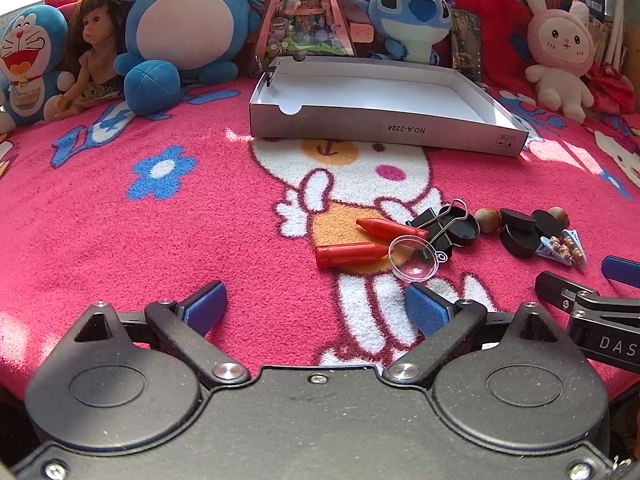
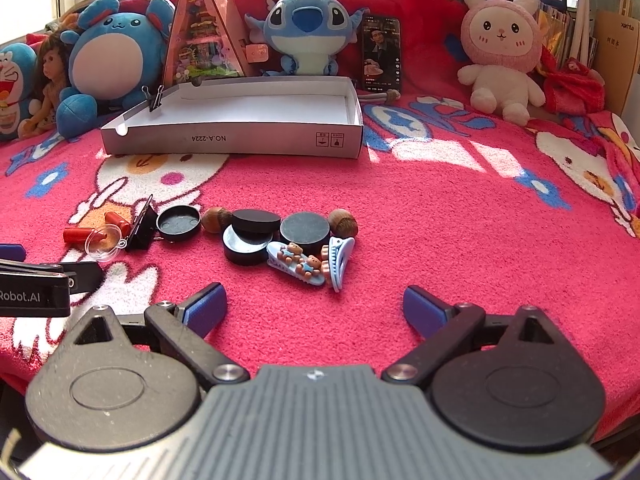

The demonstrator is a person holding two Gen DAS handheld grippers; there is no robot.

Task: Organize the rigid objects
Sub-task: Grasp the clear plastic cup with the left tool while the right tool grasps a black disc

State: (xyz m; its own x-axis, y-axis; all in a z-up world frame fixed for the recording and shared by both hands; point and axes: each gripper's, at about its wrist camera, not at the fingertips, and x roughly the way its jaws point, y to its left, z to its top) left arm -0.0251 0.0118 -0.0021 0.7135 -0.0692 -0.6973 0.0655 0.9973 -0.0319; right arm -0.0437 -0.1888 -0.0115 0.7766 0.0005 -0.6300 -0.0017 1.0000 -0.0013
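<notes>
Both our left gripper (image 1: 316, 308) and right gripper (image 2: 316, 306) hang wide and empty. The small items (image 2: 256, 240) lie mid-frame; the box (image 2: 240, 136) waits above. We should pick singly, crayon (image 1: 348, 254) first.

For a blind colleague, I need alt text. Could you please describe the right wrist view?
The open right gripper hovers over a pink cartoon blanket, empty, facing a pile of black round lids, nuts and blue hair clips. Behind lies an empty white box, with plush toys along the back.
</notes>
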